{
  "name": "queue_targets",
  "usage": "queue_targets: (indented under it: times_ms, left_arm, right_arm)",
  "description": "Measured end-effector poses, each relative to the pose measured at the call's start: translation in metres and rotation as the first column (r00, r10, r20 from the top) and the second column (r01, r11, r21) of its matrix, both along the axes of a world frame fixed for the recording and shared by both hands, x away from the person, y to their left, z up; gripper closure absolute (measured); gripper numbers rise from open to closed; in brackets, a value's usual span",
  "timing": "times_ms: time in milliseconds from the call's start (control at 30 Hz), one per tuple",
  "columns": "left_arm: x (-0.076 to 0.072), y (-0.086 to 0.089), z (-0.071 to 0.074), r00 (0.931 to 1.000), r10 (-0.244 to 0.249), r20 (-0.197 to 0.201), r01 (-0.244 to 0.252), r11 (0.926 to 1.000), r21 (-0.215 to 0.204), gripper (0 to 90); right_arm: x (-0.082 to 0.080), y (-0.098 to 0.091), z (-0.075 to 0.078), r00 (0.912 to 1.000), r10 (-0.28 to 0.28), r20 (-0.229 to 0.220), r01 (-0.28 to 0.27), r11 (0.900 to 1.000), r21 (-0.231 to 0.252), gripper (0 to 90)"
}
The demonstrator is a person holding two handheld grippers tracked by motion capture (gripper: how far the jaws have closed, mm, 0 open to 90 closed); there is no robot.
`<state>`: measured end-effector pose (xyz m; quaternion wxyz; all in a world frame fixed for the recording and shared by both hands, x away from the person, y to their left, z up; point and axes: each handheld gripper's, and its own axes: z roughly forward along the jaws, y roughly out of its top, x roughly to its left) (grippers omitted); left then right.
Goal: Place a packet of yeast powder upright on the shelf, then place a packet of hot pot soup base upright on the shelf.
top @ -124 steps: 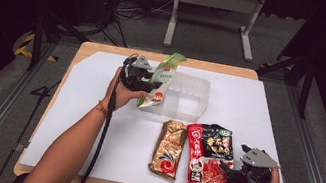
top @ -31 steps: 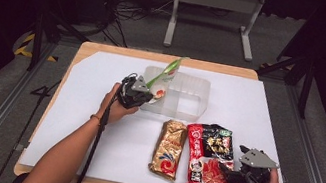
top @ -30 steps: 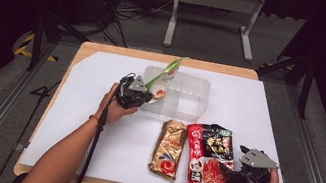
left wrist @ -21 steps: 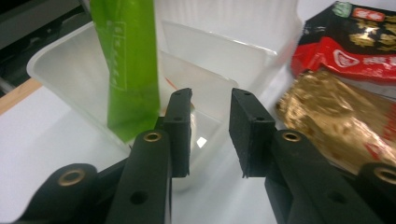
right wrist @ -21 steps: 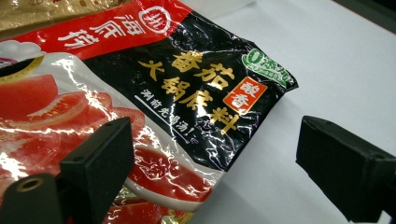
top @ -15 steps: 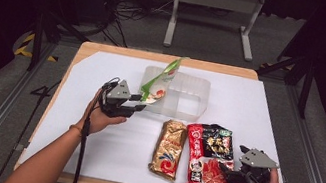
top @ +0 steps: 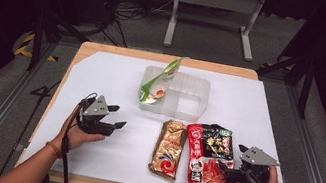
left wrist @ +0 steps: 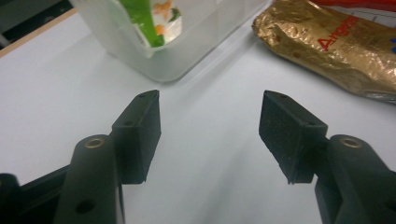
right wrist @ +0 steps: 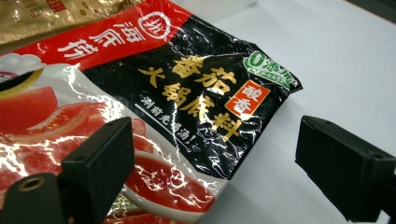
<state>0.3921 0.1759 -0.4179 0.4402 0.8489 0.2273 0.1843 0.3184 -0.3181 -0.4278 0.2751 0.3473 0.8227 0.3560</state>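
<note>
The left gripper [top: 115, 117] has just let go, jaws opening, empty. The green bag [top: 158, 80] now leans in the box [top: 191, 94], at its 9 o'clock side. The right gripper [top: 227, 170] waits open by the red bag [top: 208, 153].

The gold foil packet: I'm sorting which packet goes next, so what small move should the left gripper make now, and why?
Probably swing the left gripper toward the gold foil packet. Its jaws have just been opening and nothing is between them, the green-and-white pouch already leans in the clear plastic container, and the gold packet lies nearest on the white table cover.
</note>
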Motion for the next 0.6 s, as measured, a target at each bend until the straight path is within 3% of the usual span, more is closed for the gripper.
queue_targets:
  times_ms: [400, 500, 600]
  left_arm:
    - [-0.023, 0.03, -0.005, 0.9974, 0.021, 0.069, -0.017, 0.9983, -0.055, 31.4]
    - [-0.026, 0.034, -0.006, 0.9962, 0.053, 0.068, -0.049, 0.997, -0.059, 26.9]
    - [-0.025, 0.039, -0.012, 0.9965, 0.068, 0.049, -0.066, 0.9973, -0.033, 21.3]
  right_arm:
    - [0.003, 0.002, 0.004, 0.9998, 0.016, -0.016, -0.014, 0.9968, 0.078, 14.4]
    - [0.004, 0.003, 0.006, 0.9994, 0.027, -0.02, -0.025, 0.9946, 0.101, 14.6]
    - [0.009, 0.006, 0.007, 0.9986, 0.041, -0.032, -0.037, 0.9932, 0.111, 14.5]
